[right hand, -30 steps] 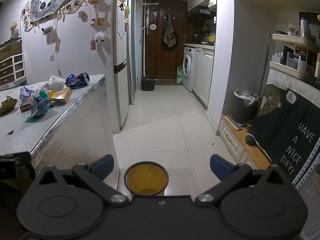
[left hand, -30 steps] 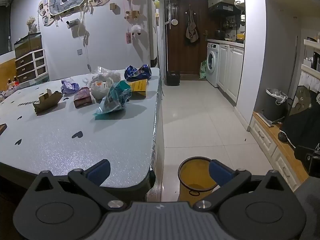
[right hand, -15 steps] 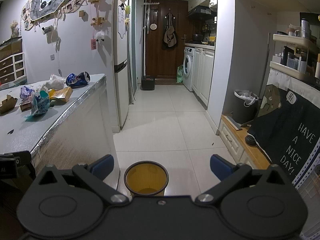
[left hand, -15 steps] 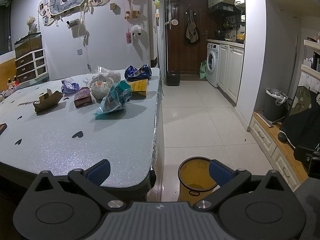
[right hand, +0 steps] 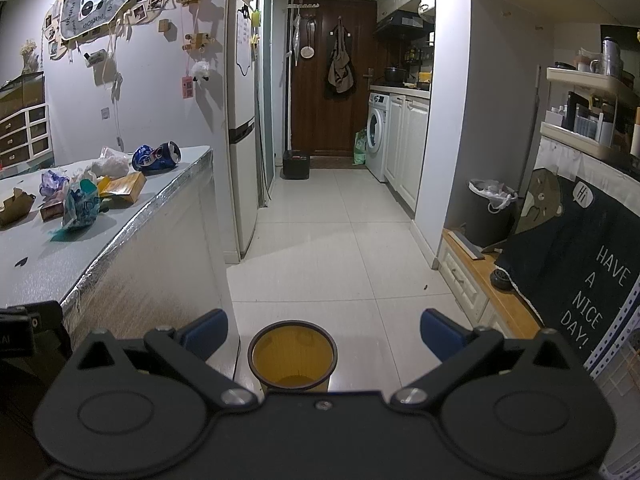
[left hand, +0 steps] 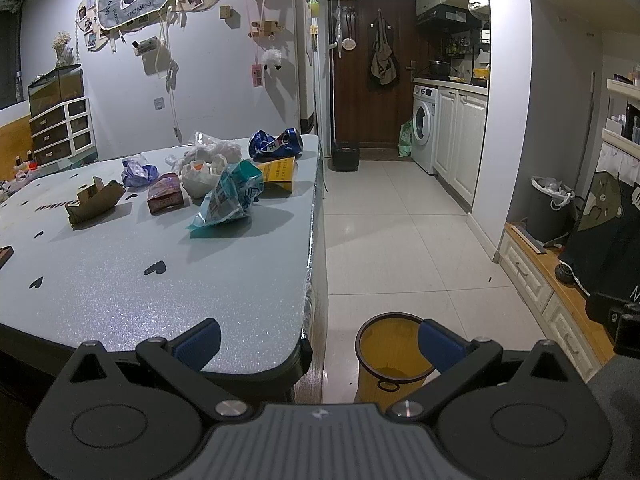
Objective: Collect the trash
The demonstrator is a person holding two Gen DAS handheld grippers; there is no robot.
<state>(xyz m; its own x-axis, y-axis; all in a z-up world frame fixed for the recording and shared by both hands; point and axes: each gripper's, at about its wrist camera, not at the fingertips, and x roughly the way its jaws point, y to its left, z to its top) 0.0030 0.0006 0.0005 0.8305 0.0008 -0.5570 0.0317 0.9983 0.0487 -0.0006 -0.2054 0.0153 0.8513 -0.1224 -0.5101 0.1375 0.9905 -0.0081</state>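
Kitchen-side table [left hand: 168,280] is carrying the trash at its far end: a teal snack bag [left hand: 230,200], a crushed blue can [left hand: 276,144], a yellow carton [left hand: 278,172] and crumpled wrappers, well apart from the yellow bin [right hand: 292,354] on the floor. Left gripper [left hand: 318,338] and right gripper [right hand: 324,330] are both gaping wide, holding nothing. Pinching the slick teal bag by one corner is risking a drop short of the bin.

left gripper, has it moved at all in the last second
No. In the left wrist view the left gripper sits the same against the table edge and the yellow bin.
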